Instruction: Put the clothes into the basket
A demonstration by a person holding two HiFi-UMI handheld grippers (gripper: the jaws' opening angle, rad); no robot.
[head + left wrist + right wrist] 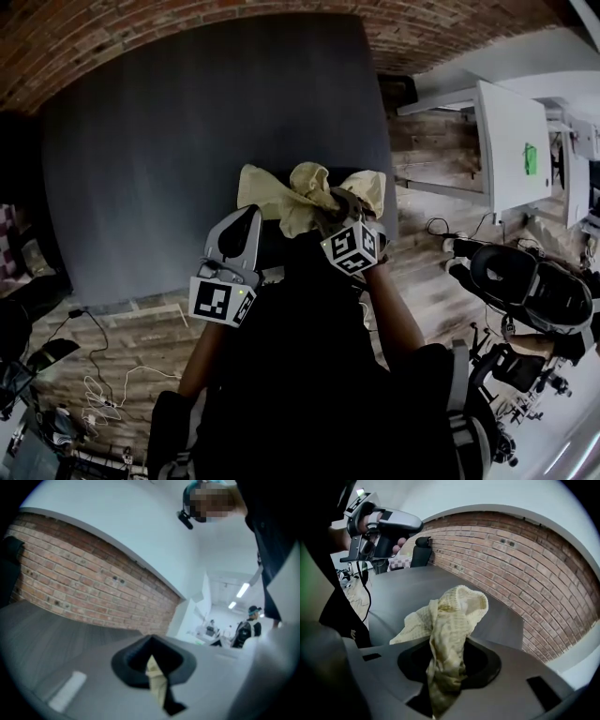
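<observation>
Room: a brick wall (141, 28) stands behind a wide, dark grey desk (187, 141), and wooden floor borders the desk's near and right sides.
Left gripper (249, 214): it is over the desk's near edge, left of centre and pointing nearly level. Its jaws are clamped on a thin tail of the cream cloth (309, 199), and a narrow strip of it shows in the slot in the left gripper view. This looks like a corner hold, taken so that the loose end does not trail.
Cream cloth: a waffle-textured piece, bunched and strung between the two grippers over the desk's near edge. It appears to hang clear of the desk top. Holding it at two points keeps it gathered for carrying.
Right gripper (339, 216): it is over the desk's near edge, right of centre and angled downward. Its jaws are closed on the thick middle bunch, with folds spilling out above and below them. This gripper seems to carry most of the weight.
Basket: it appears in no view, so its place relative to the desk cannot be told.
Step in hand: probably carrying the cloth away from the desk toward the basket. Nothing has been dropped in yet.
Risk: the left gripper's slim pinch may slip, which would leave that end dangling.
</observation>
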